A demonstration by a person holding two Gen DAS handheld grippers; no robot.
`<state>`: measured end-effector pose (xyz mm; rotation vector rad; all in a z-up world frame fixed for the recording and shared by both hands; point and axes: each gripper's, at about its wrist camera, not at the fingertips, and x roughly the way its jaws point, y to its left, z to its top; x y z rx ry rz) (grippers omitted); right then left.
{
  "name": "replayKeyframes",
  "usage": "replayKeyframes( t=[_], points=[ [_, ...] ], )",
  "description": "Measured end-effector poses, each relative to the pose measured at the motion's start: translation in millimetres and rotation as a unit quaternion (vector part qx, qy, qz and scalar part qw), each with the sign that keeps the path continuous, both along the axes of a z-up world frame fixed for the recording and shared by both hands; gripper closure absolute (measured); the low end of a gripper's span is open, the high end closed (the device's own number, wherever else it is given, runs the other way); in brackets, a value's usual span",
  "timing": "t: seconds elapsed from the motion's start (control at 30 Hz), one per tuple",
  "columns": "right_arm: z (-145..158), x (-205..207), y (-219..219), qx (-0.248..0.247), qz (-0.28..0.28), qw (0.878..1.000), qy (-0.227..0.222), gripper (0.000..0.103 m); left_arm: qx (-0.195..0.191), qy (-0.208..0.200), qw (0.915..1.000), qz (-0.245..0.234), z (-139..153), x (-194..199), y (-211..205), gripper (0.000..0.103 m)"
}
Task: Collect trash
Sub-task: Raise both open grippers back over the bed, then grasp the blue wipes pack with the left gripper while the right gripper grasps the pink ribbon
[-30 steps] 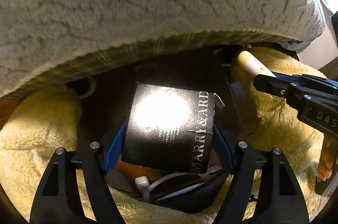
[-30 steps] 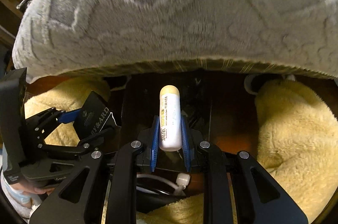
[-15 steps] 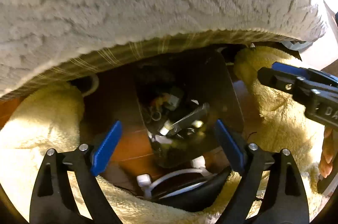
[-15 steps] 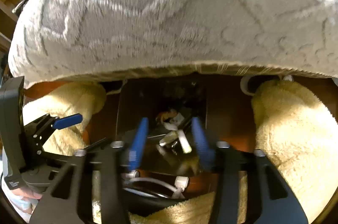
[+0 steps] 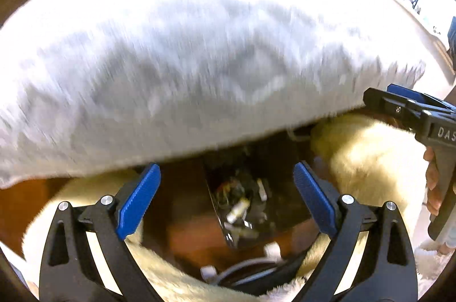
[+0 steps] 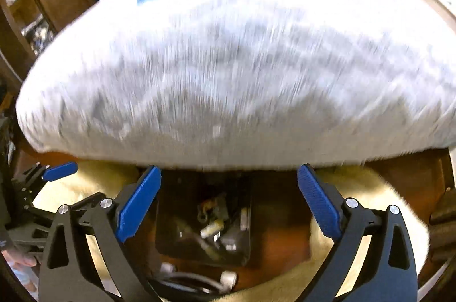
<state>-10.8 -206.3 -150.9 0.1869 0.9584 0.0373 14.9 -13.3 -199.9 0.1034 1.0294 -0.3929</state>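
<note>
A dark trash bin [image 5: 287, 205] [image 6: 173, 225] stands on the wooden floor below both grippers. Several bits of rubbish lie in it, among them a cream-capped white tube [image 5: 238, 212] [image 6: 212, 228]. My left gripper [image 5: 226, 199] hangs above the bin, its jaws still opening, with nothing between the blue pads. My right gripper [image 6: 229, 199] hangs above the bin too, jaws opening wide, also bare. Its side shows at the right of the left wrist view [image 5: 399, 105]. The black box is not plain to see in the blur.
A thick grey-white plush blanket [image 5: 199, 59] [image 6: 242, 68] overhangs the bin from the far side. Yellow fluffy rugs [image 5: 370, 159] [image 6: 367, 188] lie on both sides. A white cable with plugs [image 5: 242, 265] lies just in front of the bin.
The left gripper let go of the black box and the right one of the white tube; both dropped into the bin. Both grippers opened wide and rose away.
</note>
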Motion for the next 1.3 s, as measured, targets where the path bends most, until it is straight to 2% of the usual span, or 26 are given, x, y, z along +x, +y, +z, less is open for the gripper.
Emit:
replayKeyframes(
  t=[0.17,0.33,0.4,0.53,0.77,0.93,1.03,1.07,1.17,1.23,1.3],
  points=[
    [34.7,28.4,-18.5,-0.011,-0.02,0.999,-0.043,0.004,-0.006,-0.055,0.9983,0.017,44.9,32.5,4.5,0.013],
    [41.2,68.4,-35.7,-0.012,-0.039,0.998,-0.055,0.004,-0.015,-0.081,0.9958,0.041,72.4,81.4,5.3,0.013],
    [42.9,84.6,-42.7,-0.005,-0.043,0.998,-0.052,0.004,-0.02,-0.081,0.9954,0.047,75.8,106.5,3.3,0.013],
    [43.8,121.6,-44.8,-0.026,-0.053,0.996,-0.063,0.004,-0.025,-0.073,0.995,0.063,68.0,146.3,2.3,0.013],
    [46.0,195.6,-42.8,-0.057,-0.054,0.995,-0.064,0.004,-0.009,-0.073,0.996,0.052,66.9,202.5,-20.8,0.013],
    [41.6,235.2,-43.6,-0.053,-0.068,0.994,-0.061,0.006,0.008,-0.079,0.9949,0.062,63.5,237.8,-32.8,0.013],
    [38.1,256.0,-42.3,-0.053,-0.071,0.994,-0.057,0.015,0.018,-0.081,0.994,0.07,60.0,257.5,-38.8,0.013],
    [35.6,263.6,-42.5,-0.047,-0.068,0.995,-0.048,0.021,0.024,-0.081,0.9937,0.073,58.2,264.5,-40.5,0.014],
    [30.5,278.4,-43.5,-0.043,-0.069,0.996,-0.033,0.033,0.029,-0.068,0.9942,0.078,52.0,280.3,-42.1,0.015],
    [29.8,284.0,-43.7,-0.046,-0.071,0.996,-0.03,0.04,0.027,-0.059,0.9946,0.081,49.1,287.2,-41.3,0.02],
    [29.7,286.2,-46.0,-0.044,-0.076,0.996,-0.03,0.051,0.024,-0.059,0.9947,0.081,49.3,290.4,-39.9,0.031]
  ],
)
